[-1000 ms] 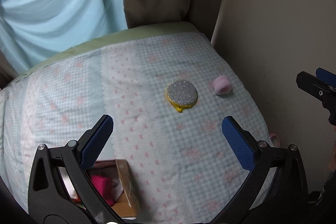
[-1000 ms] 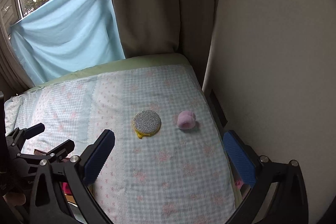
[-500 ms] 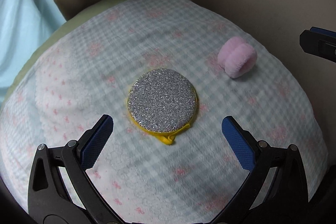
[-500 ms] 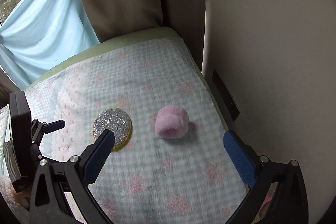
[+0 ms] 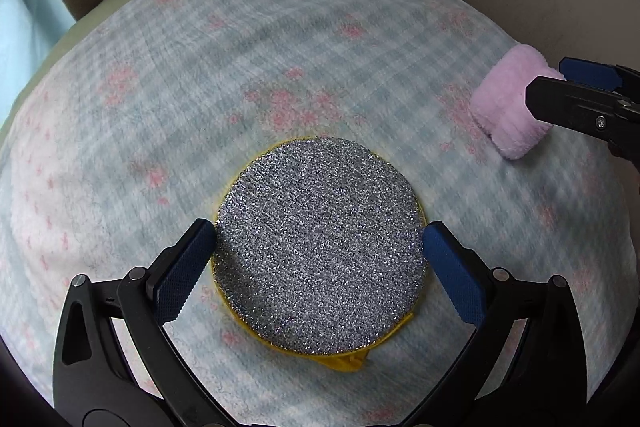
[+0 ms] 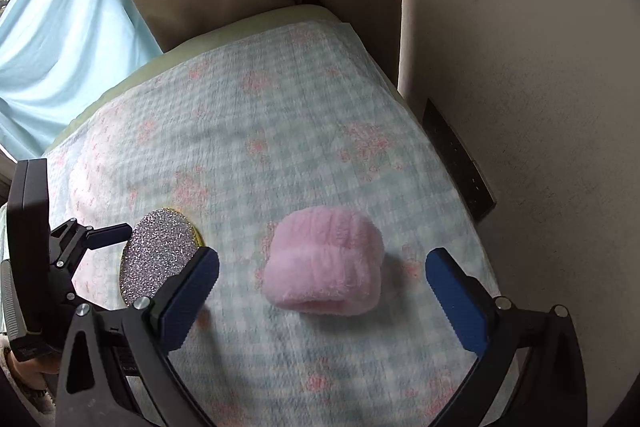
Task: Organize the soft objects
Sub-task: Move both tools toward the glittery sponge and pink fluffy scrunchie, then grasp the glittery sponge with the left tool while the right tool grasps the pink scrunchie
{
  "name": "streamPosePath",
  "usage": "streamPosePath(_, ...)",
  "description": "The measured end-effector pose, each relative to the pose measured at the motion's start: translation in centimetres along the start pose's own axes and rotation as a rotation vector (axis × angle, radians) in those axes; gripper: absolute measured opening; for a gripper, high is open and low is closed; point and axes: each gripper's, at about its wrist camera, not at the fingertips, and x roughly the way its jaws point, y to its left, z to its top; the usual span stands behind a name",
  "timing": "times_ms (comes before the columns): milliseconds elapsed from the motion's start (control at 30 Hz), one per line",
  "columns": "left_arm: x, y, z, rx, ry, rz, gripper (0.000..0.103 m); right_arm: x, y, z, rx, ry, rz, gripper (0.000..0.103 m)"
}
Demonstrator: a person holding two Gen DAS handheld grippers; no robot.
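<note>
Two black plastic tongs, one for each hand. Left tongs [image 5: 320, 243]: two long black arms shaped like a wishbone, each ending in a dark blue pad [image 5: 182, 269] with tiny bumps all over. Small round silver screws [image 5: 136, 273] on the arms, and a teardrop-shaped hole near the bottom. Right tongs [image 6: 322, 273]: same black arms, same bumpy blue pads [image 6: 456, 301], same shiny screws. A flat black box [image 6: 28, 227] standing on the back of the left tongs, seen from the right wrist view.
</note>
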Motion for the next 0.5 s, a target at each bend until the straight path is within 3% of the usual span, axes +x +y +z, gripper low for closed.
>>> streamPosePath(67, 0.4, 0.0, 0.0, 0.010, 0.001, -0.003, 0.103, 0.8, 0.1, 0.2, -0.005, 0.010, 0.000, 0.101)
streamPosePath(133, 0.8, 0.0, 0.0, 0.013, 0.005, -0.007, 0.103, 1.5, 0.1, 0.3, -0.006, 0.025, 0.002, 0.092)
streamPosePath(200, 1.1, -0.1, 0.2, 0.015, 0.011, -0.010, 0.103, 2.5, 0.2, 0.4, -0.008, 0.055, 0.006, 0.071)
streamPosePath(233, 1.4, -0.3, 0.3, 0.021, 0.013, -0.010, 0.101, 3.0, 0.2, 0.3, -0.004, 0.072, 0.006, 0.066)
streamPosePath(267, 1.4, -0.3, 0.3, 0.030, 0.015, -0.010, 0.097, 3.4, 0.2, 0.1, 0.000, 0.090, 0.002, 0.057)
streamPosePath(500, 0.7, -0.4, 0.1, 0.057, 0.028, -0.021, 0.067, 3.2, -0.5, -0.6, 0.008, 0.073, -0.030, 0.035)
